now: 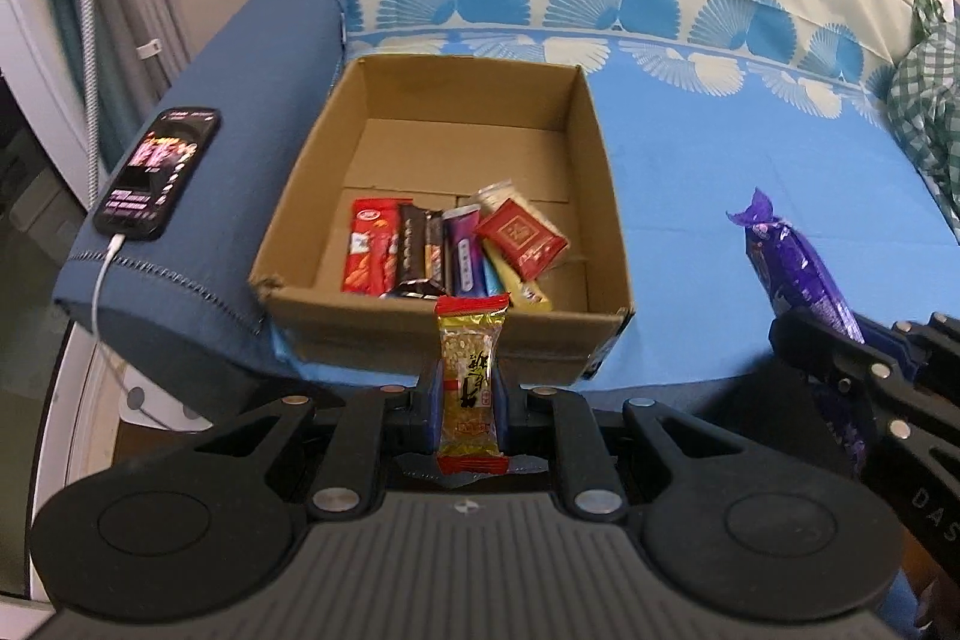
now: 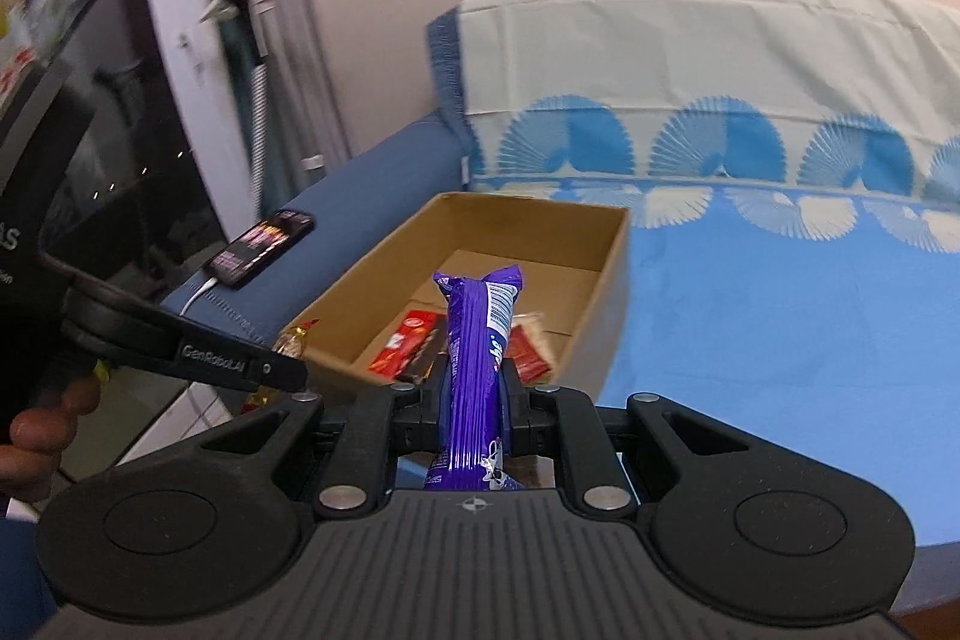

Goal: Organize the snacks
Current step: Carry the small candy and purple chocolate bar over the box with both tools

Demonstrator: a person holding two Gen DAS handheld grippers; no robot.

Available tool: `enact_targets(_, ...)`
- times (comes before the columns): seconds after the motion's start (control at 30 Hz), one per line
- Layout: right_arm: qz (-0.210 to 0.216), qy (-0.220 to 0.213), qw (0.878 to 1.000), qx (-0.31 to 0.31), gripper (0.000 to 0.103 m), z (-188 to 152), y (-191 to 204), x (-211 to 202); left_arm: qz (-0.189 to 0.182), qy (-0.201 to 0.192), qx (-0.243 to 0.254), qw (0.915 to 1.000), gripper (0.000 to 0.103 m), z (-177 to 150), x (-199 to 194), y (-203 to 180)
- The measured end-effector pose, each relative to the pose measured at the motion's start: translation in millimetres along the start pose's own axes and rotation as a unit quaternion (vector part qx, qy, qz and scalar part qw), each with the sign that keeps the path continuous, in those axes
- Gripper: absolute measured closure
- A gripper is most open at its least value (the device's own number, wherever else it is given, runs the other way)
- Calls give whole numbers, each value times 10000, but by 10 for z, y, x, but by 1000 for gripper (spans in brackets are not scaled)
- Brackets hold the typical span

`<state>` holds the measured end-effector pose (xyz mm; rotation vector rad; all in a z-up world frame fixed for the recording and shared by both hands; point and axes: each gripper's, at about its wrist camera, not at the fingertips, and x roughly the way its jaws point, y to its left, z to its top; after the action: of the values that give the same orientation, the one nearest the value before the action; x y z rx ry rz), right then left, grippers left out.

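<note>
Snacks: several wrapped bars (image 1: 456, 250) lie in the cardboard box (image 1: 606, 196) on the blue sofa (image 1: 750, 160).
Left gripper (image 1: 471, 388): clamped on a gold bar (image 1: 469, 382), long axis pointing toward the box.
Right gripper (image 2: 477, 400): clamped on a purple packet (image 2: 477, 352), lengthwise along the fingers, toward the box.

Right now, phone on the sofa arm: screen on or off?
On. The phone lies face up on the blue armrest with a lit, colourful display, and a white cable is plugged into its near end.
</note>
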<state>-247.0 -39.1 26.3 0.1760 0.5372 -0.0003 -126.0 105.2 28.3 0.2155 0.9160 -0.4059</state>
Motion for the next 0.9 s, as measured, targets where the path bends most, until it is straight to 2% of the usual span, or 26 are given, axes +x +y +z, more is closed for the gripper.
enact_targets(0.37,-62,-101,9993,-347,88,-21,212,-168,-119,-196,-175,9996,85,-157,-191,126)
enact_targets(0.9,-60,90,9994,-317,88,-15,180,-54,-149,-100,-185,9997,85,-164,-121,142)
